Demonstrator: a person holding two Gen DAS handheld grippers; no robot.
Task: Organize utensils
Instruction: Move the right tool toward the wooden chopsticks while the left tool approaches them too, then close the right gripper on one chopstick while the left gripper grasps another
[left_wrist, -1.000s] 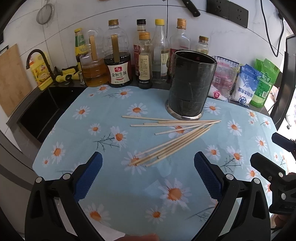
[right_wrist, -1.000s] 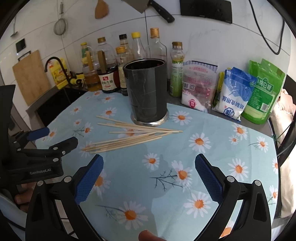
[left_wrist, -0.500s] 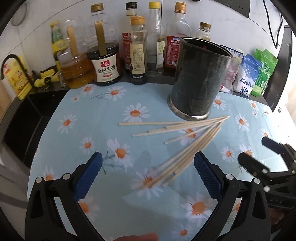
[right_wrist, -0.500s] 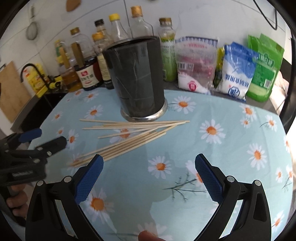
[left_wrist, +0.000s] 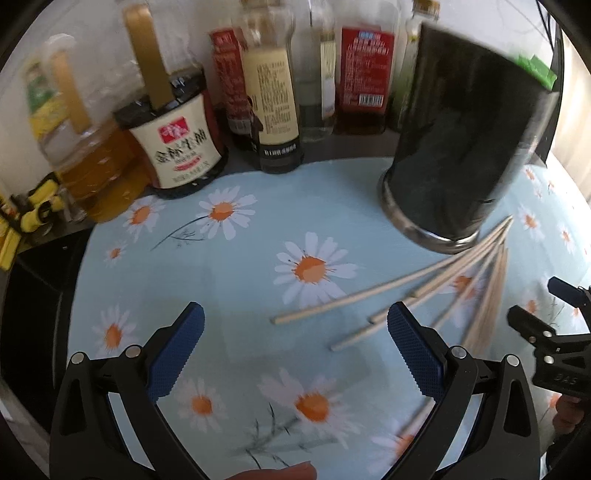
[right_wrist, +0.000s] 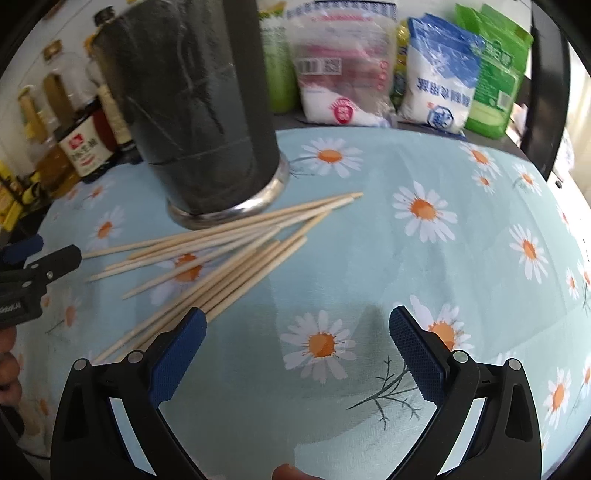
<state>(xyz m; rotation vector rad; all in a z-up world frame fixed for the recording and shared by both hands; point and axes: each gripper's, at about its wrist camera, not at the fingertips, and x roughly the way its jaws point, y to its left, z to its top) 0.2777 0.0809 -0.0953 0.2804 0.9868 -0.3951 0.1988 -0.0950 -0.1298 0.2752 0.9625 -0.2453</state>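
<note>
Nearest to us, the left gripper (left_wrist: 295, 343) has its blue fingers (left_wrist: 177, 350) wide apart over bare daisy cloth (left_wrist: 240, 266), holding nothing. Its right finger lies just beside the near ends of the chopsticks (left_wrist: 424, 291). The right gripper (right_wrist: 295, 347) also has its fingers spread apart and empty; its left finger (right_wrist: 179, 350) is over the near ends of the same chopsticks (right_wrist: 229, 251).

The chopsticks lie loose on the counter like a fan, and their far tips come together just beside the metal base of the black holder (right_wrist: 199, 110), which stands upright.

To the right of the holder we see open cloth up to the bags (right_wrist: 436, 74) at the back edge. To the left, open cloth reaches the row of bottles (left_wrist: 273, 85), and the counter edge drops to a dark sink (left_wrist: 33, 332).
</note>
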